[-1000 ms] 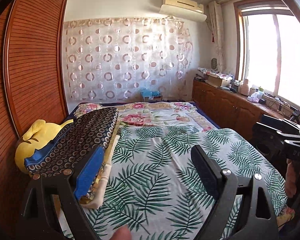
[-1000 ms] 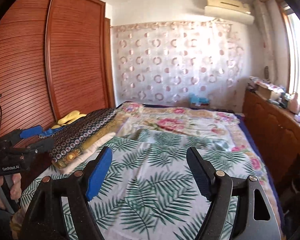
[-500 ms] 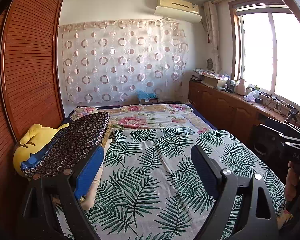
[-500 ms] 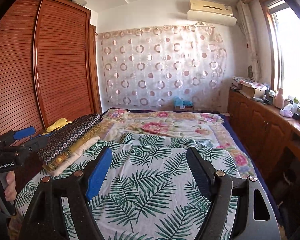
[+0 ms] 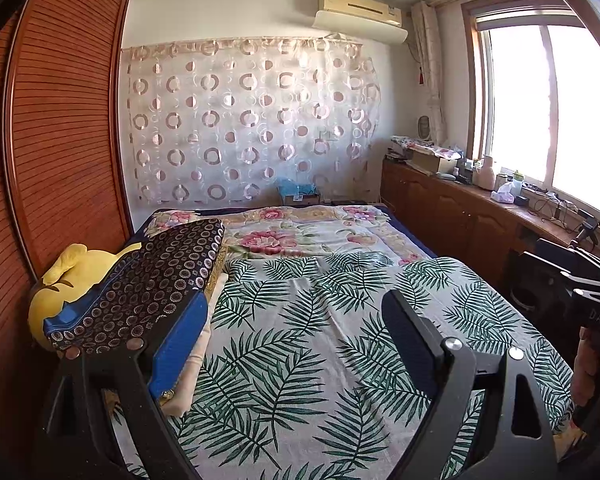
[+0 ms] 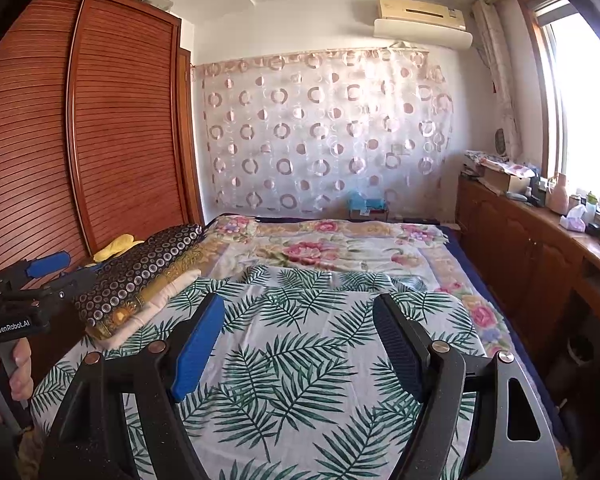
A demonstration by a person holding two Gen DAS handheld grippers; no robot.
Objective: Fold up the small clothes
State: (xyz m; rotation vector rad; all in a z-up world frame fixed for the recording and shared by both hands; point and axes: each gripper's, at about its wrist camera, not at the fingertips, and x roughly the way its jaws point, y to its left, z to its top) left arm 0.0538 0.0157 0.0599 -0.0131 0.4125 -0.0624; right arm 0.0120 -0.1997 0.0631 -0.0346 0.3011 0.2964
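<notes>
My left gripper (image 5: 296, 304) hovers open over a bed spread with a palm-leaf sheet (image 5: 300, 352), nothing between its blue and black fingers. My right gripper (image 6: 299, 302) is open too, above the same sheet (image 6: 300, 368), and holds nothing. Each tool shows in the other's view: the left gripper (image 6: 40, 276) at the left edge in a hand (image 6: 16, 368), the right gripper (image 5: 580, 280) at the right edge. I make out no loose small garment on the sheet in either view.
A folded stack topped by dark circle-print fabric (image 5: 160, 272) lies along the bed's left side beside a yellow plush toy (image 5: 80, 272). A floral blanket (image 5: 300, 232) covers the far half. Wooden wardrobe doors (image 5: 60, 140) stand left, a low cluttered cabinet (image 5: 440, 208) right.
The right wrist view has levelled out and shifted slightly. A fingertip at the bottom of the left wrist view is gone. Both grippers stay open.
</notes>
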